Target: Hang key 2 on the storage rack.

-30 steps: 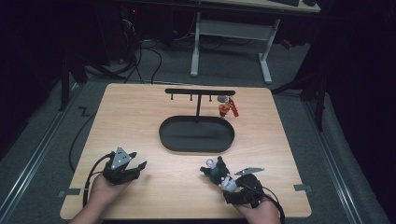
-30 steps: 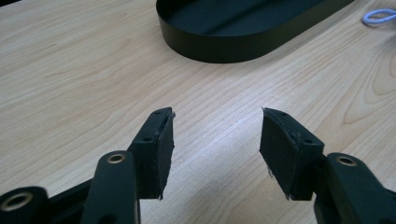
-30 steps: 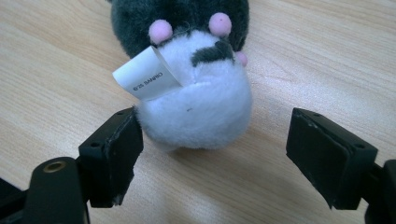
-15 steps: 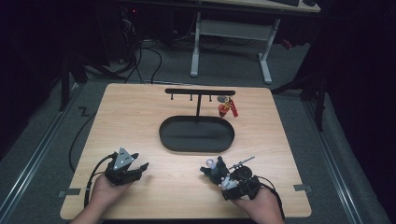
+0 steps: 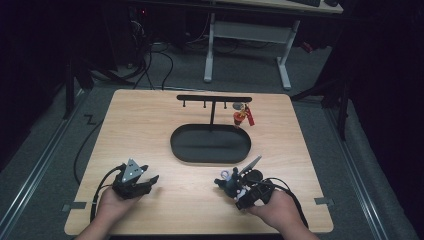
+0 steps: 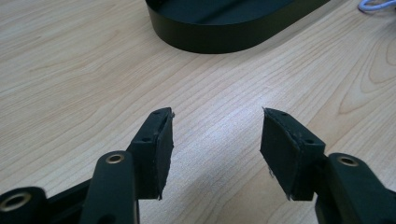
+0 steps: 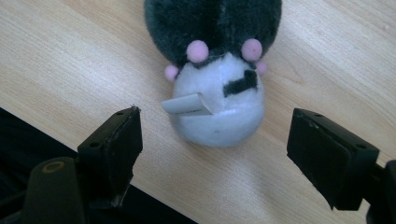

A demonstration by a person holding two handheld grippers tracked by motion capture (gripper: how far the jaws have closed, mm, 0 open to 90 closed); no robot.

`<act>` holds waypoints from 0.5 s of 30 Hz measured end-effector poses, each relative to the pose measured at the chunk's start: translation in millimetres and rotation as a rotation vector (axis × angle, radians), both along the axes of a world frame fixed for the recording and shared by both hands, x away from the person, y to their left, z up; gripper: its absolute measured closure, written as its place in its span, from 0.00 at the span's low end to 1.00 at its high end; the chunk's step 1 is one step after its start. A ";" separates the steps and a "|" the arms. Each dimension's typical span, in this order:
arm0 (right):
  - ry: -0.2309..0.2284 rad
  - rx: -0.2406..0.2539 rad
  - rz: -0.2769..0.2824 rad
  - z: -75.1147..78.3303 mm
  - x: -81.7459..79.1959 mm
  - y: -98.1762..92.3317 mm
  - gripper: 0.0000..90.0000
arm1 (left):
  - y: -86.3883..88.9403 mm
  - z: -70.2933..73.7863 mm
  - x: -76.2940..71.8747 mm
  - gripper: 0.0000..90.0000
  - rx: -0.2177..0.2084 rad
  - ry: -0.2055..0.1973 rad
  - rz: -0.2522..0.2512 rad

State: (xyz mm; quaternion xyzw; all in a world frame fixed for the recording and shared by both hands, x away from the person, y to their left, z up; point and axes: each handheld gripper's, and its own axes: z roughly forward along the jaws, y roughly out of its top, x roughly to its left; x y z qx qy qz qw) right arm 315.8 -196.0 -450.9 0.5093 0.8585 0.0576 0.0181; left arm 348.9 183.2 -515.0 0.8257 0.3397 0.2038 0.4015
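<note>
Plush toy (image 7: pixel 215 70) before newly raised right claw (image 7: pixel 212 140)

Plush toy (image 7: pixel 217 70): dark grey upper part, white lower part, pink pompoms, one black stripe, pale grey tag. Table (image 5: pixel 145 135): light wood grain. Oval tray (image 5: pixel 210 145) and hook rack (image 5: pixel 214 98): black. Keychain (image 5: pixel 241 117) on rack: red. Gripper pads (image 6: pixel 161 149): black.

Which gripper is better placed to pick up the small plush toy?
The right gripper. Its open jaws point straight at the plush toy, which lies on the table just ahead of them. The left gripper faces bare wood, with the black oval tray beyond.
</note>
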 end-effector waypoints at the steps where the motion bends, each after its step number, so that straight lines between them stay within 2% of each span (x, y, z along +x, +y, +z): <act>1: 0.007 -0.006 -0.002 0.3 0.9 1.7 0.20 | 0.2 0.2 0.0 0.49 0.001 0.001 -0.002; 2: 0.007 -0.008 0.015 0.5 2.7 1.9 0.20 | 0.2 0.3 -0.1 0.49 0.000 0.000 -0.002; 3: 0.019 -0.006 -0.005 1.3 3.1 3.7 0.20 | 0.3 0.3 -0.1 0.49 -0.001 -0.001 -0.003; 7: 0.033 -0.019 0.018 1.5 9.0 7.7 0.21 | 0.7 0.4 0.9 0.49 0.002 -0.002 -0.005; 9: 0.040 -0.031 0.011 0.3 11.9 10.7 0.23 | 0.3 0.4 1.0 0.49 0.004 -0.003 -0.007; 13: 0.045 -0.063 0.022 -7.8 17.9 13.6 0.30 | -0.3 0.5 0.6 0.49 0.002 -0.005 -0.013; 15: 0.058 -0.064 0.016 -13.5 19.0 15.0 0.33 | 0.0 0.7 0.6 0.49 0.005 -0.004 -0.016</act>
